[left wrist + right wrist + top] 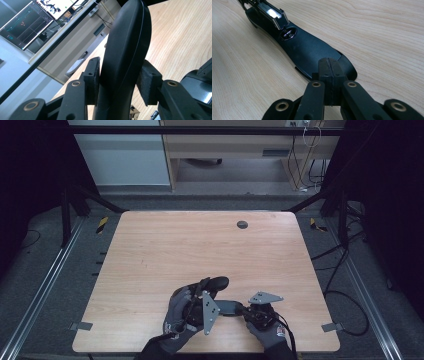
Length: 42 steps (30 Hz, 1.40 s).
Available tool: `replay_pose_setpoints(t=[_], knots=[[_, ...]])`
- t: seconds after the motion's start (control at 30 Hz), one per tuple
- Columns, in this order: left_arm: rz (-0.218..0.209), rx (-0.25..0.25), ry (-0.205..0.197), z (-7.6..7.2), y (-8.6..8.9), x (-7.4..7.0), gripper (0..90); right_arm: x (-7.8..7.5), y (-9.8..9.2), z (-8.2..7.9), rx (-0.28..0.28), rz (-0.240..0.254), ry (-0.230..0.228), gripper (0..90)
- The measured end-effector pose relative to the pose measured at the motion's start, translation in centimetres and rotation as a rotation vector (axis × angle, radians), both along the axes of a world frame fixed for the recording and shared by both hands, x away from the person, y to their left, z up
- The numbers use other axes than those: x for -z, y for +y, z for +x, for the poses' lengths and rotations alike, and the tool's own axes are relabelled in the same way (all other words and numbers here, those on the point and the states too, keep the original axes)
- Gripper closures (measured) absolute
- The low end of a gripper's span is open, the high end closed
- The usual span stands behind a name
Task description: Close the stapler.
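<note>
A long, rounded black piece (127, 45) stands between the pads of my left gripper (120, 82), which press on its two sides. In the high view it (216, 283) sticks out up and to the right of the gloved left hand holding my left gripper (202, 292). A flat black sole-shaped piece (307, 50) lies on the wooden table (200, 245), between the two hands (229, 307). My right gripper (329, 67) is shut, its tips resting over the near end of that flat piece, and it sits at the front right (245, 310).
Shiny metal hardware (273, 15) sits over the far end of the flat piece. A round grommet (242, 224) is set in the table's far side. Cables (345, 295) trail on the floor to the right. The table's front edge lies just behind both hands.
</note>
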<state>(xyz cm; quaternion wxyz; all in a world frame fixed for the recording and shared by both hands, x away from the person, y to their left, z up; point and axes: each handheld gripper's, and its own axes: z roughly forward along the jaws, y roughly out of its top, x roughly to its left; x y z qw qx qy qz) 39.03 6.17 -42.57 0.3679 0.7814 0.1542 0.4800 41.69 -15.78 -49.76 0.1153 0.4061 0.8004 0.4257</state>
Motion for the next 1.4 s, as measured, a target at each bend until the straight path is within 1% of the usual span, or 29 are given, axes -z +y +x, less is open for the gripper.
replay_pose_setpoints(t=[0.07,0.17,0.2,0.27,0.33,0.4,0.43,0.47,0.57,0.67,0.7,0.9,1.37,1.4], knots=[[0.011,0.001,0.001,0.0,-0.2,0.1,56.3,0.0,0.0,0.0,0.001,0.0,-0.001,90.0],[0.017,0.004,-0.001,0.0,-0.4,0.3,56.0,0.0,0.0,0.0,0.001,0.0,-0.002,90.0],[0.031,0.006,-0.005,-0.1,-0.5,0.5,55.9,0.0,0.0,0.0,0.001,-0.001,-0.003,90.0],[0.041,0.007,-0.008,-0.1,-0.6,0.6,55.8,0.0,0.0,0.0,0.003,-0.001,-0.001,90.0],[0.041,0.01,-0.008,-0.1,-0.8,0.8,55.7,0.0,0.0,-0.1,0.006,0.002,0.004,90.0],[0.052,0.01,-0.009,-0.1,-0.9,0.8,55.6,0.0,0.0,-0.1,0.005,0.003,0.006,90.0],[0.052,0.01,-0.009,-0.1,-0.9,0.8,55.5,0.0,0.0,0.0,0.005,0.0,0.001,90.0],[0.061,0.012,-0.011,-0.1,-1.0,1.0,55.5,0.0,-0.1,0.0,0.004,0.0,0.0,90.0],[0.068,0.015,-0.015,-0.2,-1.2,1.2,55.3,0.0,-0.1,0.0,0.004,0.003,0.002,90.0],[0.09,0.018,-0.016,-0.2,-1.5,1.5,55.2,0.0,-0.1,0.0,0.007,0.013,0.012,90.0],[0.094,0.019,-0.017,-0.2,-1.5,1.6,55.1,0.1,-0.2,0.0,0.006,0.011,0.005,90.0],[0.113,0.023,-0.017,-0.1,-1.8,1.9,54.7,0.1,-0.2,0.0,0.008,0.013,0.008,90.0],[0.186,0.04,-0.033,-0.2,-2.7,3.0,54.4,0.1,-0.2,0.0,0.008,0.001,-0.002,90.0],[0.189,0.04,-0.034,-0.2,-2.8,3.1,54.4,0.0,-0.2,0.0,0.008,0.005,0.004,90.0]])
